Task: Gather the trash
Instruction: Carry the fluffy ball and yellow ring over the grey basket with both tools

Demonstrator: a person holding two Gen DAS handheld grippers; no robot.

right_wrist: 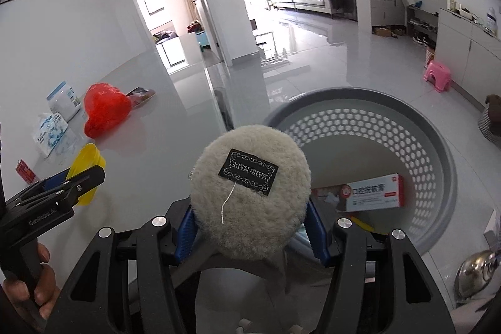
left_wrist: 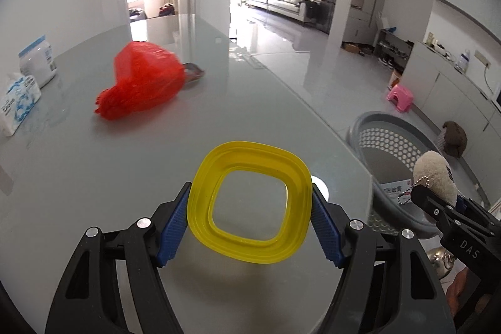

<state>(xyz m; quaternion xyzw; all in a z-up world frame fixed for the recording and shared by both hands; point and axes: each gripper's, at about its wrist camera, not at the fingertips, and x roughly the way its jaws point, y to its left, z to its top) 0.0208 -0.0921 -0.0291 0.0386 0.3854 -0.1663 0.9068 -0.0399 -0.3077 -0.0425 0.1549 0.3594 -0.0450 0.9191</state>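
table (left_wrist: 94, 177): glass, we see red plastic bag (left_wrist: 142, 82) far-left, still uncollected | basket (right_wrist: 438, 152): grey perforated, past table edge, just ahead-right of right gripper (right_wrist: 250, 227), toothpaste box (right_wrist: 372, 193) inside | right gripper: clamps fluffy round pouch (right_wrist: 250, 193), level, nearer basket | left gripper (left_wrist: 250, 221): grips yellow square lid (left_wrist: 250, 202) above table, basket to its right

You see a pink stool (left_wrist: 400, 98) on the glossy floor (left_wrist: 328, 77), a grey sofa (left_wrist: 283, 2) far back, and a shoe rack (left_wrist: 393, 50) by the wall.
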